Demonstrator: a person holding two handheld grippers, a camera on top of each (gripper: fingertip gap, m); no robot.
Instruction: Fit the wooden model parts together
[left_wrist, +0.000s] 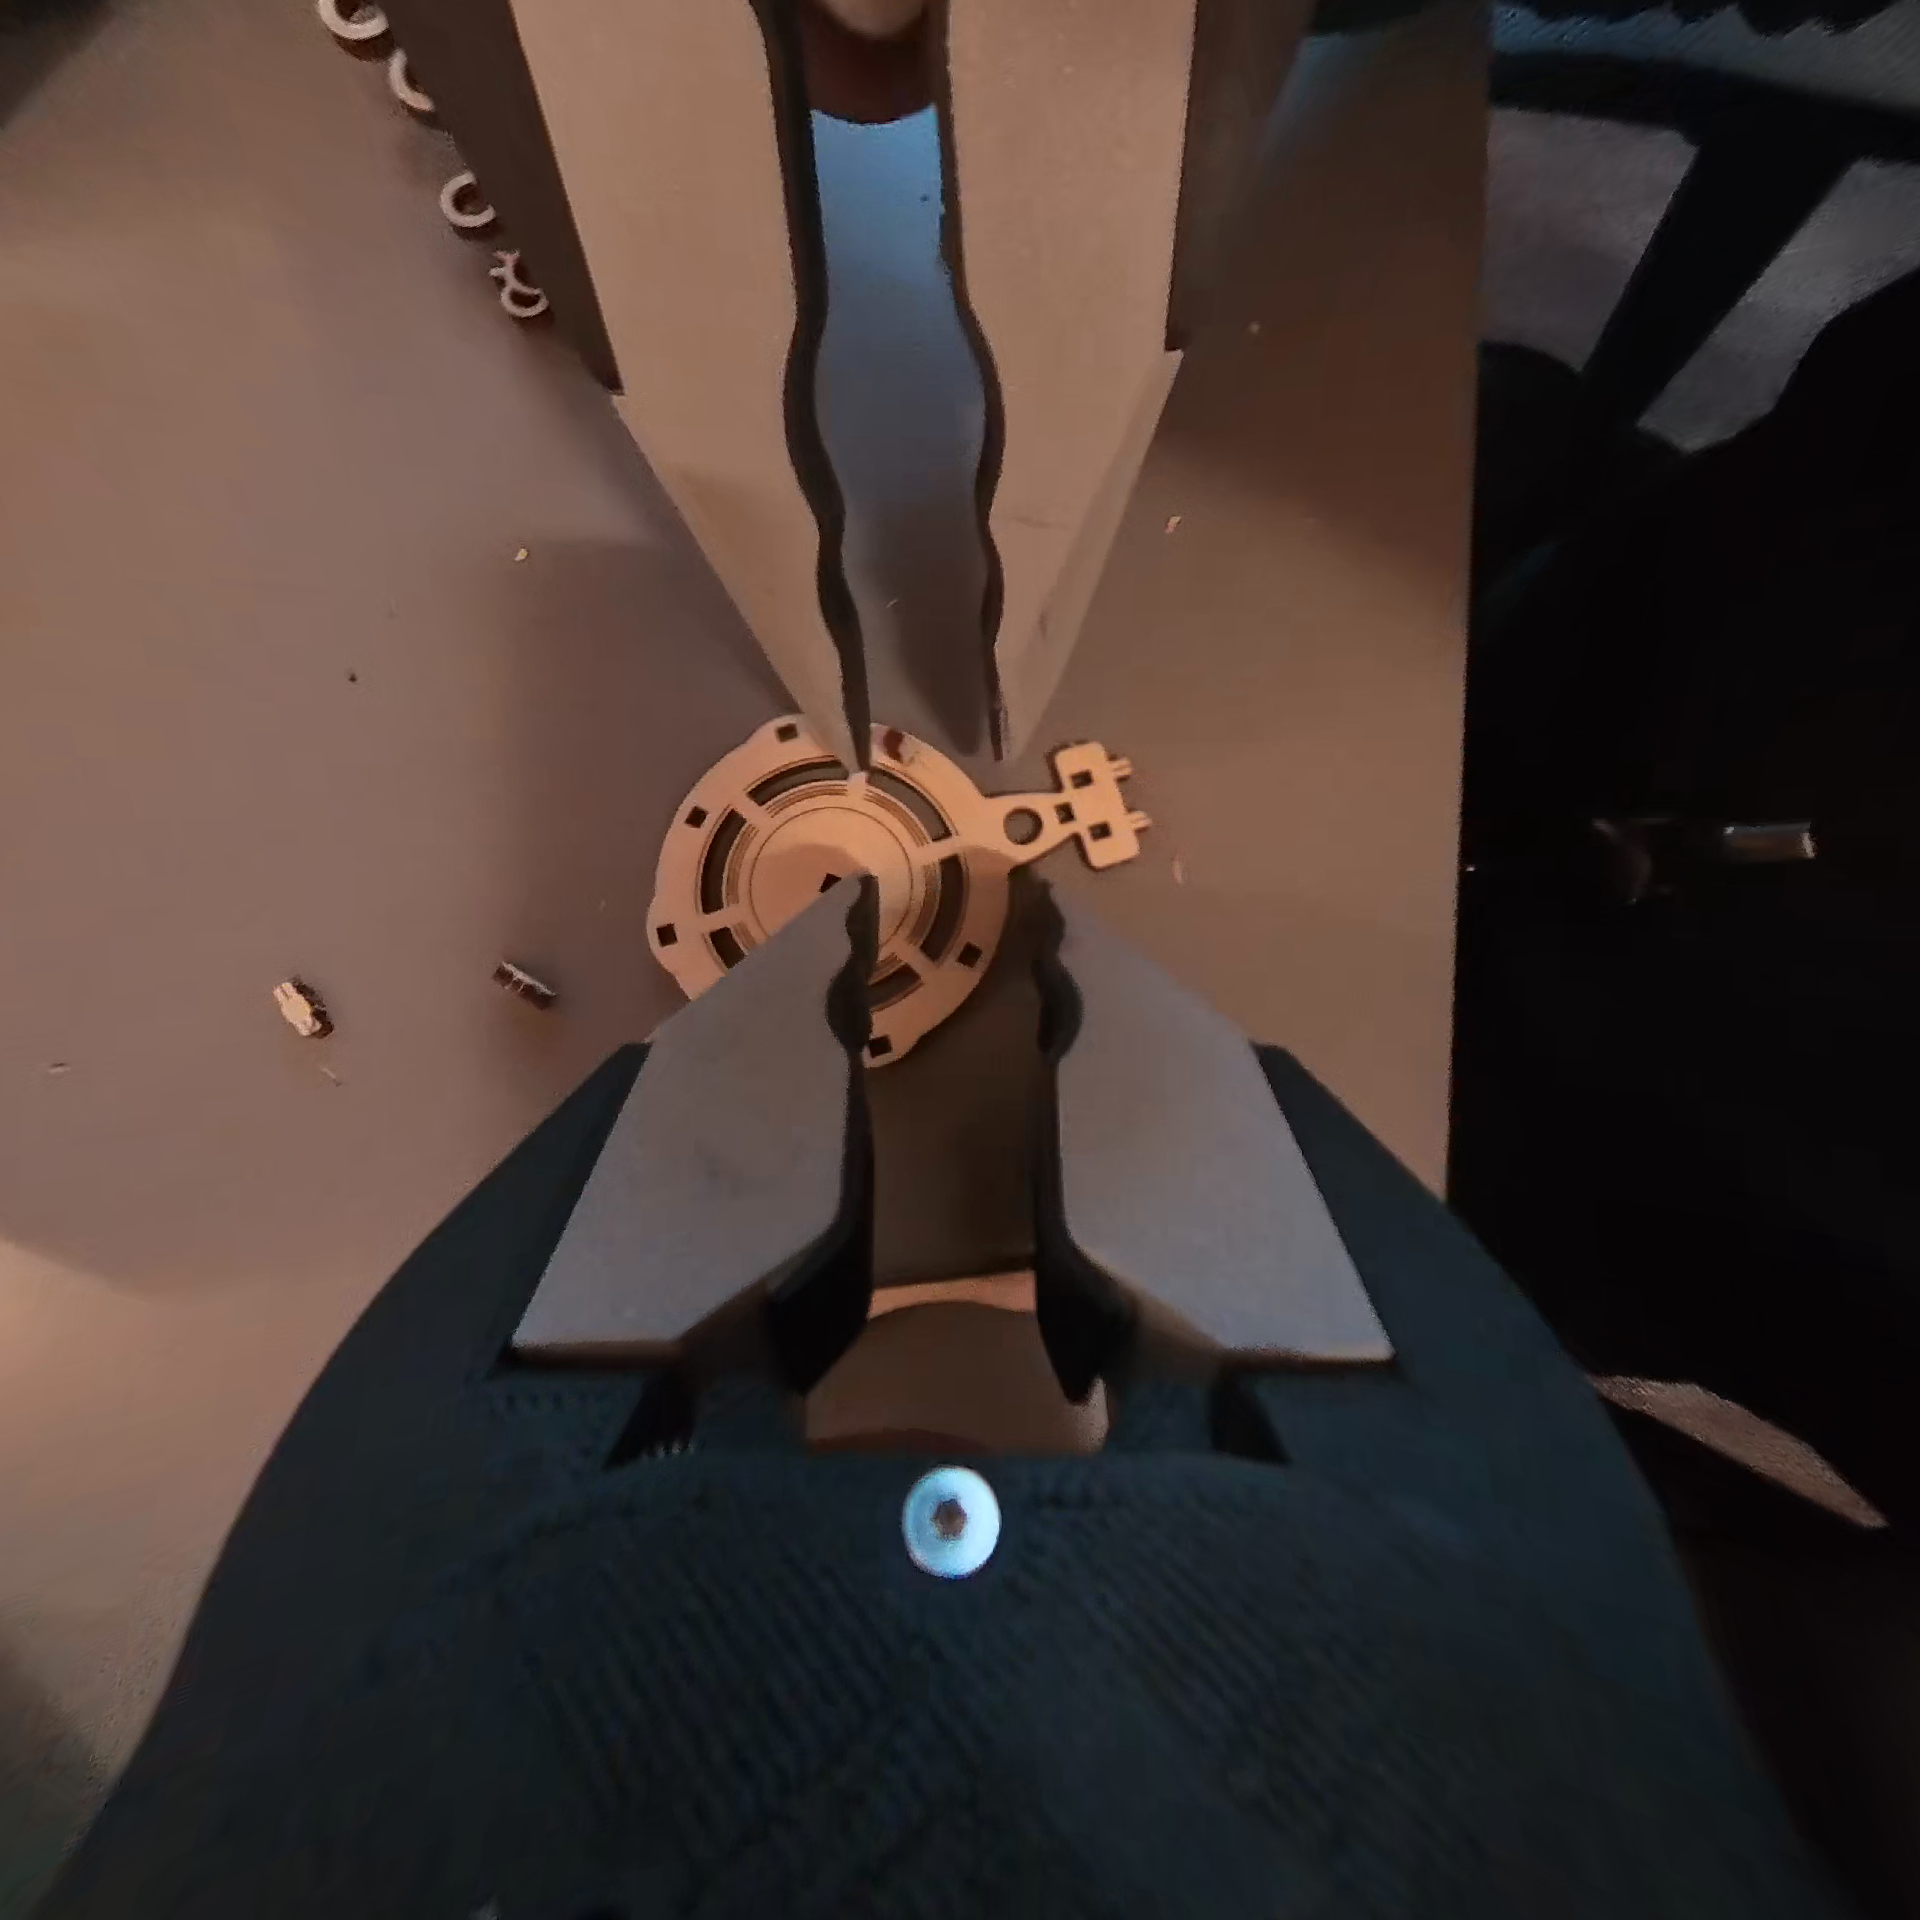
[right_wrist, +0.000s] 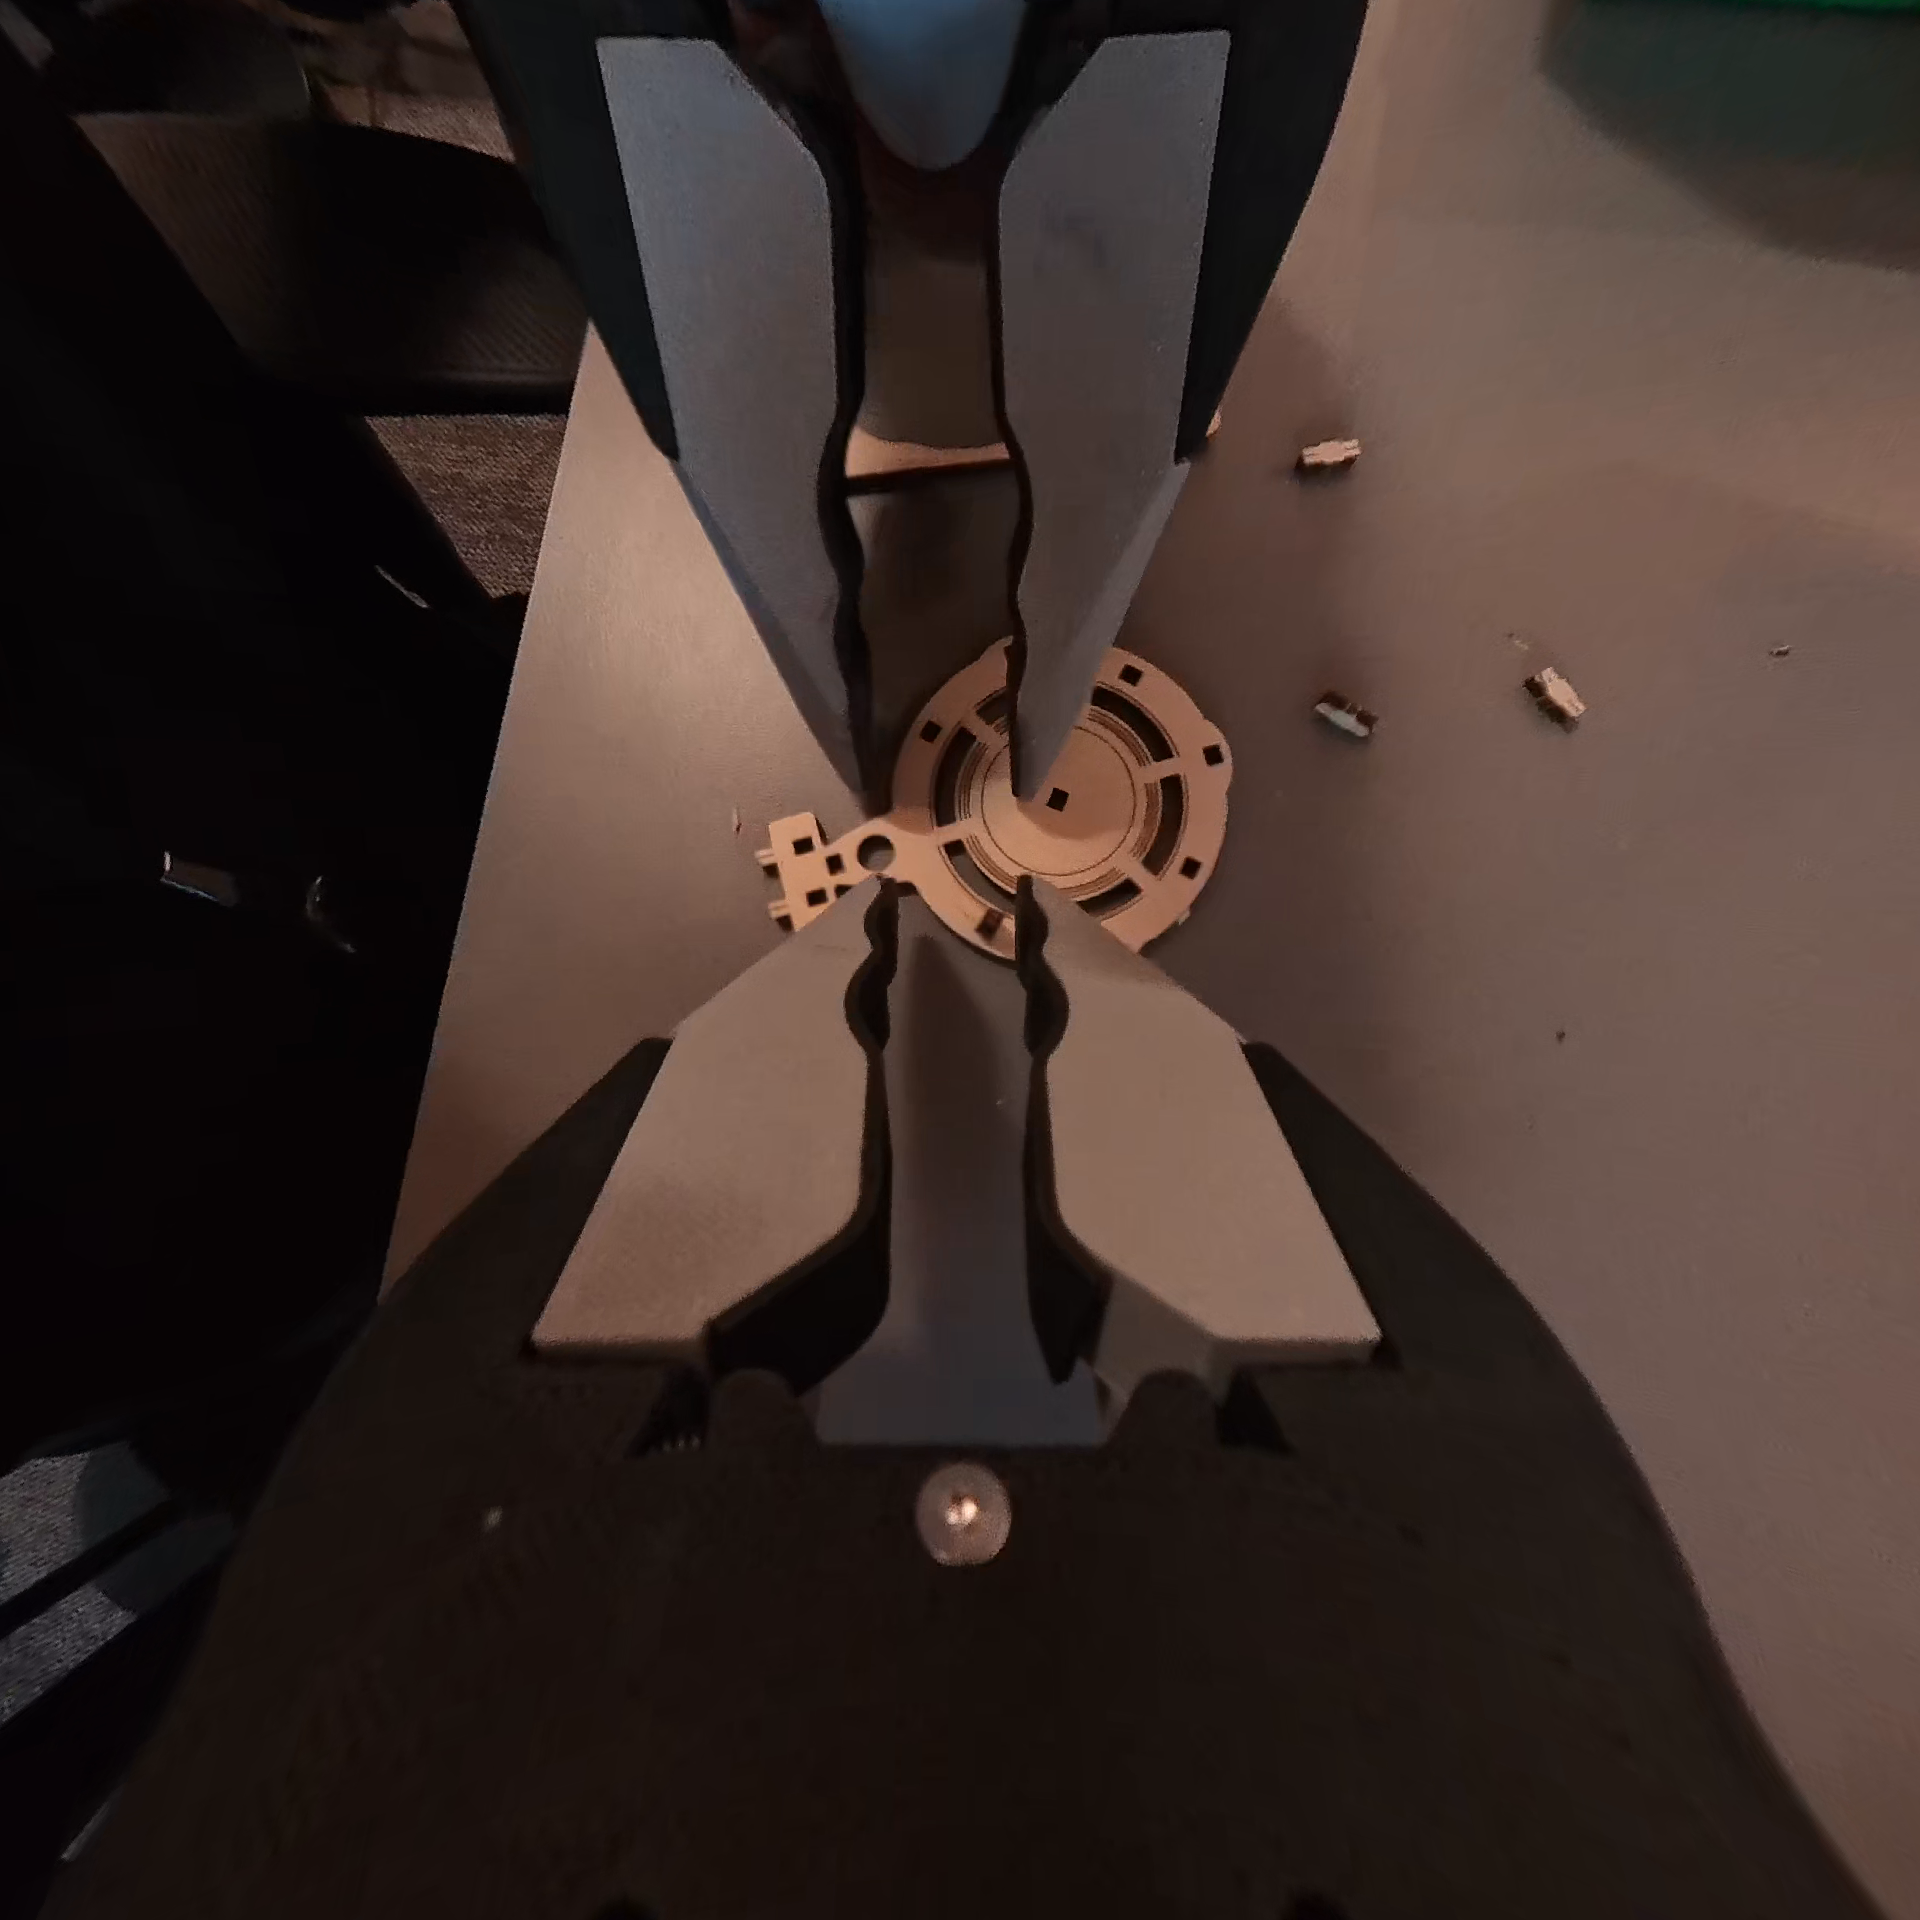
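A round slotted wooden disc (left_wrist: 790, 862) with a key-shaped arm (left_wrist: 1107, 800) lies flat on the grey table (left_wrist: 312, 623). It also shows in the right wrist view (right_wrist: 1101, 800), with the arm (right_wrist: 790, 873) pointing left. My left gripper (left_wrist: 951, 899) is open, with one fingertip over the disc's centre. My right gripper (right_wrist: 956, 888) is open, with its tips astride where the arm joins the disc. Each gripper faces the other: the right one (left_wrist: 928, 750) comes in from the top of the left view, and the left one (right_wrist: 943, 790) from the top of the right view. Neither holds anything.
Small loose wooden connectors (left_wrist: 303, 1006) (left_wrist: 523, 985) lie left of the disc, and they also show in the right view (right_wrist: 1345, 715) (right_wrist: 1555, 694) (right_wrist: 1330, 455). Several C-shaped wooden pieces (left_wrist: 468, 203) lie at the far left. The table edge (left_wrist: 1460, 727) runs close beside the arm, with a dark drop beyond. My two grippers' fingertips are within a few centimetres of each other.
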